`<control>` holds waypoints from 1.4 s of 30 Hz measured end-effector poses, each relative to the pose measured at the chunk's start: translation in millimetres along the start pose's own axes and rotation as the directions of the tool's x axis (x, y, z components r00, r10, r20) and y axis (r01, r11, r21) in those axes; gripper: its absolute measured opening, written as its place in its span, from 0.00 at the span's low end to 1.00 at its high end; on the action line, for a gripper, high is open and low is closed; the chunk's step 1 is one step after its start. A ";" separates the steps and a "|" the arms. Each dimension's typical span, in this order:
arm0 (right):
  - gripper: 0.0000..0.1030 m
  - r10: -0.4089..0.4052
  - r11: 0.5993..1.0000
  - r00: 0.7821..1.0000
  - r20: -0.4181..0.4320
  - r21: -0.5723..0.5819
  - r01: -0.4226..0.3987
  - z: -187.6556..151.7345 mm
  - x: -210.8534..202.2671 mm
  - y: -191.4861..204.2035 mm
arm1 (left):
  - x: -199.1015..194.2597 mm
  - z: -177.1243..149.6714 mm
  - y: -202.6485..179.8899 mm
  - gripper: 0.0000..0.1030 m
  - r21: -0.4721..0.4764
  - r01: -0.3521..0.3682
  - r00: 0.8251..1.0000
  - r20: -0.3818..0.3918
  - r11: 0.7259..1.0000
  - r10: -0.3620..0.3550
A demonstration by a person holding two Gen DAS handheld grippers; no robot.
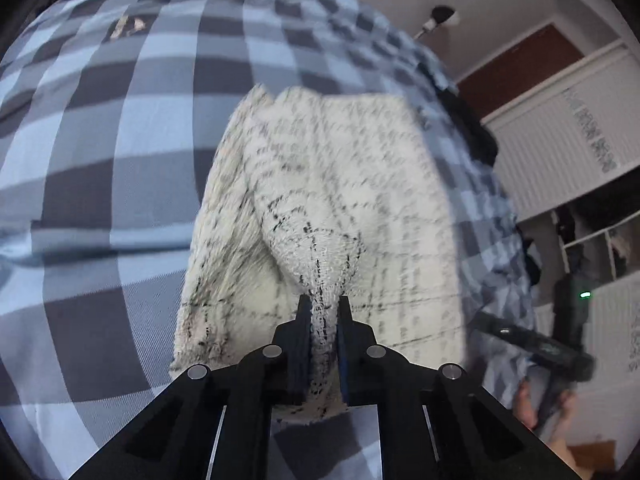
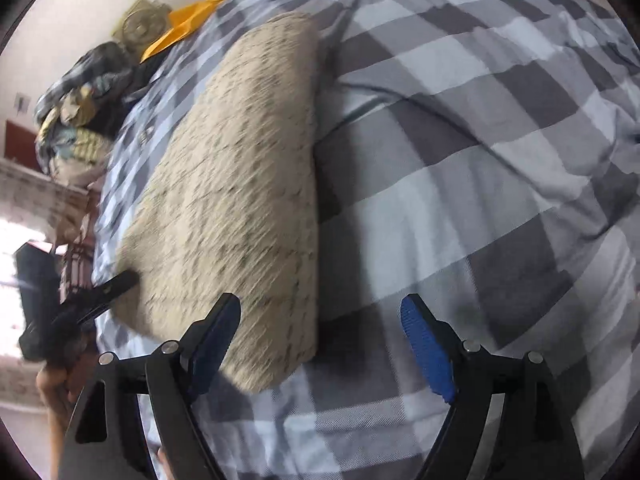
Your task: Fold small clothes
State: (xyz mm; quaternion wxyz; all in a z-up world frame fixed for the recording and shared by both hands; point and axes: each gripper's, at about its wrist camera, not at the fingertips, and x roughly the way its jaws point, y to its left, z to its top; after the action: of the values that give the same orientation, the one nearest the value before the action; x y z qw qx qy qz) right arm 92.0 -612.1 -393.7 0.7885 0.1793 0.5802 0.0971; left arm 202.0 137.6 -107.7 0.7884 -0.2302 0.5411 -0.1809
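On the blue-and-grey checked bed cover (image 1: 100, 152) lies the cream knitted garment with dark flecks (image 1: 320, 184), folded into a long pad. I have the left tongs (image 1: 323, 308) pinched nearly shut on a gathered ridge of its near edge; the cloth bunches between the pads. I hold the right tongs (image 2: 320, 320) wide apart and empty, just beside the garment's straight edge, above the cover.

I judge the garment light, soft and limp, not slippery and not fragile; it will sag from any single hold. Take it at corners or along a folded edge.

Seen from the right wrist, its long axis runs from the right tongs away toward the yellow cloth (image 2: 188, 20) at the cover's far edge.
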 end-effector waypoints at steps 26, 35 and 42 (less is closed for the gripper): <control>0.78 0.299 0.952 0.947 -0.119 0.107 -0.287 68.6 26.6 -17.1 | -5.8 45.2 20.3 1.00 -0.009 -0.289 0.957 0.018 0.957 0.289; 0.88 0.374 0.927 0.901 -0.221 0.126 -0.354 90.3 62.3 -13.0 | 62.0 90.4 42.2 1.00 -0.077 -0.158 0.984 -0.101 0.984 0.150; 0.98 0.426 0.903 0.870 -0.247 0.169 -0.394 83.9 78.2 -12.8 | 109.5 87.6 36.6 1.00 -0.038 -0.126 0.966 -0.231 0.991 0.114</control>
State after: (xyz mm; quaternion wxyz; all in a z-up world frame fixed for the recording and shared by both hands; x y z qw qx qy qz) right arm 195.1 -609.9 -445.6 0.6490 0.3271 0.6383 0.2535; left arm 323.6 124.1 -185.4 0.7240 -0.1954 0.6458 -0.1438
